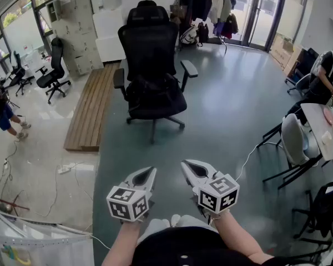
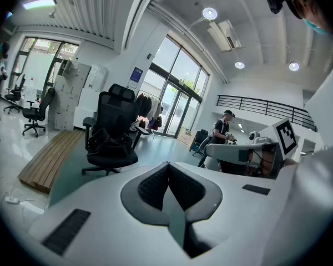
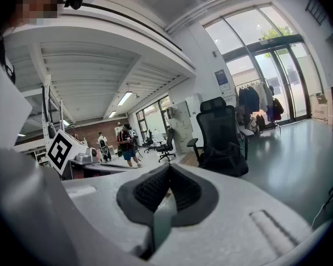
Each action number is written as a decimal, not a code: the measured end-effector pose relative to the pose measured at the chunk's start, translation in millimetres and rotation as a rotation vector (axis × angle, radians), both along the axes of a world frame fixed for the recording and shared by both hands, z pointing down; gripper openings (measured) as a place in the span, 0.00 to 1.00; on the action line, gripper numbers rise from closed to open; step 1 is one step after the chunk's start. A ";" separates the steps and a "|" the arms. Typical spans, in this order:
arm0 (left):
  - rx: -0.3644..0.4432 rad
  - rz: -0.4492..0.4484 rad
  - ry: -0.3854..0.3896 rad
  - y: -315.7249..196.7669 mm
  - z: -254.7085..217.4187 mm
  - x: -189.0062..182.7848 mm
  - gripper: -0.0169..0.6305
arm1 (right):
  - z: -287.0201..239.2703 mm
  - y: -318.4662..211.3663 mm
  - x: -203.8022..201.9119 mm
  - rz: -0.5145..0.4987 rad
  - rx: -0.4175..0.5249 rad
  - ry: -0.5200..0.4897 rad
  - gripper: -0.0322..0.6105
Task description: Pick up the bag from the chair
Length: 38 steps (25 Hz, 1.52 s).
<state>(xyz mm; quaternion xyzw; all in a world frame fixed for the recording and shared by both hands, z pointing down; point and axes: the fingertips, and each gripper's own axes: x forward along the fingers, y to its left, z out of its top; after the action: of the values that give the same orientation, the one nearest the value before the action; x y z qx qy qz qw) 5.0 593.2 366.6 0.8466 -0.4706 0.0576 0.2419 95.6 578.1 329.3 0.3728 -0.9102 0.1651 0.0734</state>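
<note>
A black bag point(image 1: 151, 92) lies slumped on the seat of a black office chair point(image 1: 150, 43) in the middle of the grey floor. Both grippers are held low and close to my body, well short of the chair. My left gripper point(image 1: 150, 172) is shut with nothing in it. My right gripper point(image 1: 186, 165) is likewise shut and empty. In the left gripper view the chair point(image 2: 114, 118) and the bag point(image 2: 107, 141) stand far beyond the closed tips point(image 2: 167, 165). In the right gripper view the bag point(image 3: 226, 157) rests on the chair point(image 3: 219, 123), right of the closed tips point(image 3: 167, 167).
A low wooden platform point(image 1: 92, 107) lies left of the chair, with lockers point(image 1: 77, 32) and another office chair point(image 1: 54, 66) beyond. A white chair point(image 1: 296, 140), a table point(image 1: 320, 131) and a seated person point(image 1: 326, 76) are at the right. A clothes rack point(image 1: 202, 4) stands behind. Cables point(image 1: 60, 169) trail on the floor at the left.
</note>
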 end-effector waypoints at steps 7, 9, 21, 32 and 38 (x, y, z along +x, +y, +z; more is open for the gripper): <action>-0.013 -0.041 0.010 -7.9 3.5 -3.9 0.05 | 2.7 -4.0 5.0 -0.007 -0.005 0.001 0.05; -0.013 -0.042 0.014 -9.1 1.8 -2.0 0.05 | 1.7 -3.6 4.5 -0.013 -0.006 0.001 0.05; 0.029 -0.037 0.079 -21.3 -3.8 27.1 0.05 | -2.4 -9.3 22.0 -0.051 0.006 -0.052 0.05; 0.015 -0.025 0.059 -26.2 6.3 62.8 0.05 | 19.2 -14.0 53.8 -0.038 -0.031 -0.072 0.05; -0.007 -0.021 0.067 -52.0 13.4 57.1 0.05 | 26.7 -37.2 46.9 -0.046 -0.055 -0.073 0.05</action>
<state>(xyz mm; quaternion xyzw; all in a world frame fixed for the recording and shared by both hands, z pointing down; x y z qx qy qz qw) 62.2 541.2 380.0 0.8422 -0.4708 0.0281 0.2611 142.5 540.9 356.1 0.3435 -0.9156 0.2020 0.0541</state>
